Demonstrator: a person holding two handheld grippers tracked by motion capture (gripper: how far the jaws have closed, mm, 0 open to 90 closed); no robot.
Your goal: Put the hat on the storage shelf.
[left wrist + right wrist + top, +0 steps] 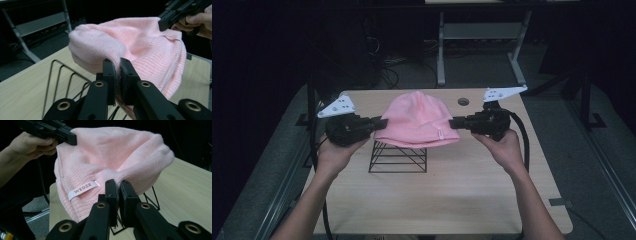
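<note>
A pink knitted beanie hangs stretched between my two grippers, just above a black wire rack on the table. My left gripper is shut on the hat's left edge; its jaws pinch a fold of knit. My right gripper is shut on the right edge near the ribbed cuff, its jaws pressed on the fabric. A white WEDZE label sits on the cuff. The other gripper shows far off in the right gripper view, as does the other gripper in the left gripper view.
The wooden table has a round cable hole at the back right. The wire rack's bars lie below the hat. A grey desk frame stands behind the table, and cables trail from both grippers.
</note>
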